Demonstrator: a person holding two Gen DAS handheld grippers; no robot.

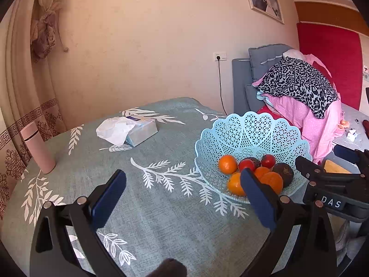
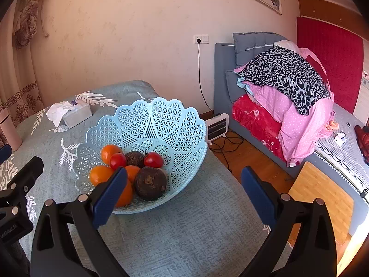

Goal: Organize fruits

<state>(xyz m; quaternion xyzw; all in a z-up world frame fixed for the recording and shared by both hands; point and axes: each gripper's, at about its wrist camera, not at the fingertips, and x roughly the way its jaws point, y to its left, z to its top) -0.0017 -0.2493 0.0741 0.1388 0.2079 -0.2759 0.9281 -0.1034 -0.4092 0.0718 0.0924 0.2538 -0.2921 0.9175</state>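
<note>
Both the left gripper (image 1: 183, 198) and right gripper (image 2: 184, 192) hung spread wide and empty above the tablecloth (image 2: 184, 230). Oranges (image 2: 101, 174), tomatoes (image 2: 154, 159) and dark round fruits (image 2: 150, 183), showing no long axis, sat in the blue basket (image 2: 161, 120). Only the right view showed the heater (image 2: 216, 128).

A table (image 1: 161, 207) draped in a grey-green leaf-print cloth carries everything. On it rest a light-blue lattice basket (image 1: 251, 136) of fruit, a tissue pack (image 1: 140, 130) and a pink flask (image 1: 38, 147), standing upright.
</note>
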